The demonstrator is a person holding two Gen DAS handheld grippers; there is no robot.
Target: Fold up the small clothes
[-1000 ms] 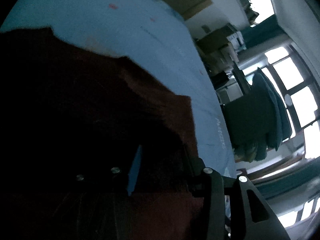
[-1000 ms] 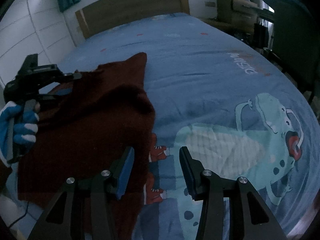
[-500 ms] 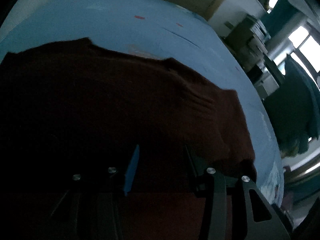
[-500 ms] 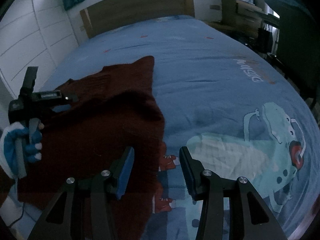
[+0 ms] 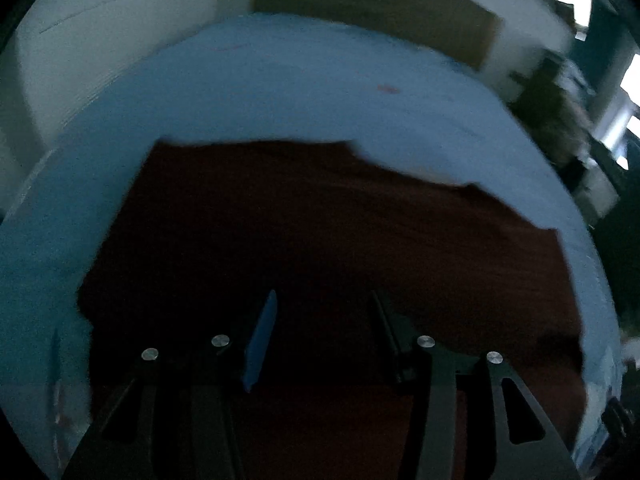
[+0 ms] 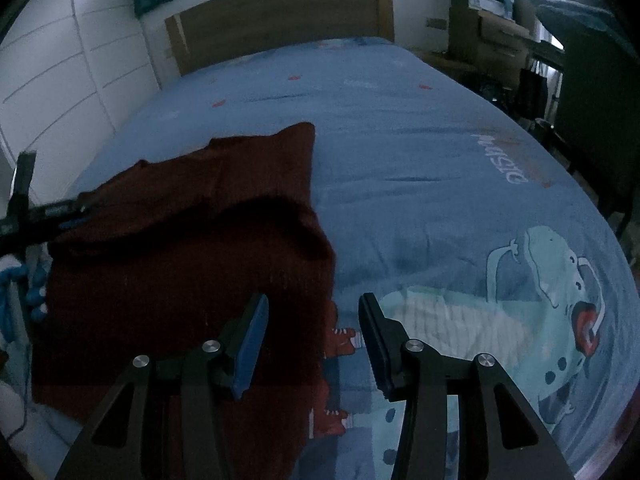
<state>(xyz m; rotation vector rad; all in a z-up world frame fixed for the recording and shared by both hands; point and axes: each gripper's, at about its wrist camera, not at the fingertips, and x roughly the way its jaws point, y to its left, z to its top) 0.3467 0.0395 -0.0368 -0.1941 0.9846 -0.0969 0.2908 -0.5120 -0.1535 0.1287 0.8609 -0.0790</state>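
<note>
A dark red knitted garment lies on the blue bedspread, with one layer folded over another and a pointed corner toward the headboard. In the left wrist view the same garment fills the lower middle, spread flat. My left gripper hovers over it with its jaws apart and nothing seen pressed between the pads. From the right wrist view, that left gripper sits at the garment's far left edge. My right gripper stands open above the garment's right edge, holding nothing.
A wooden headboard stands at the far end and white panelled doors on the left. Shelves and dark furniture crowd the right side. A hand in a blue and white glove holds the left gripper. A dinosaur print covers the near bedspread.
The left gripper swung down and over the garment, its jaws a little wider. The cloth that hung close before it now lies flat on the bed. The right gripper stayed put.
</note>
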